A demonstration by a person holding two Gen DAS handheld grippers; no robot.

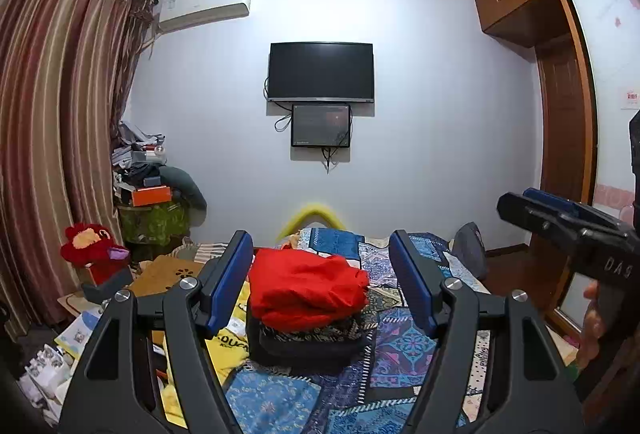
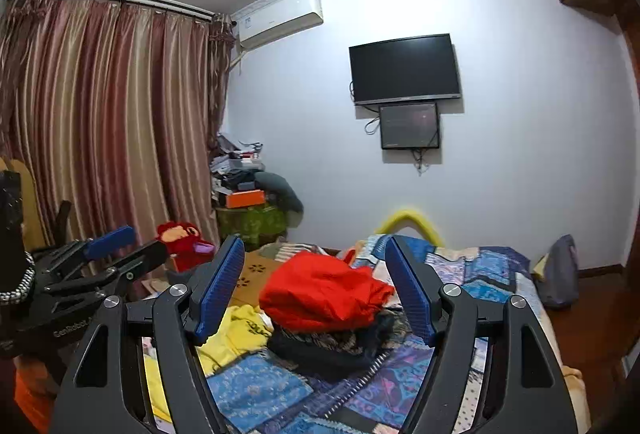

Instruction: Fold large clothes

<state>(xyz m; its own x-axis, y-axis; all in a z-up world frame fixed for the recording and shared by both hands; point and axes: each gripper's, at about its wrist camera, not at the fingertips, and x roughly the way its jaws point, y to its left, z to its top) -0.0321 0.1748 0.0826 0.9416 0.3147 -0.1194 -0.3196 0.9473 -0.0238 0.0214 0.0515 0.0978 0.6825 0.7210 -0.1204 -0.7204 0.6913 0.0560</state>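
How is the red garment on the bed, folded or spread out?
Folded, loosely: the red garment sits as a compact bundle on top of a stack of dark clothes on the bed.

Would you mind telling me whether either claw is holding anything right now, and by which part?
Nothing is held. The left claw and right claw both stand open and empty above the bed, with the red garment lying untouched beyond them.

Light: even, cool indoor light on the white wall (image 1: 420, 73)
Shadows: soft, below the television (image 1: 321, 71)
Distortion: fisheye bends curtains (image 2: 100, 113); dark corners
Blur: slight throughout
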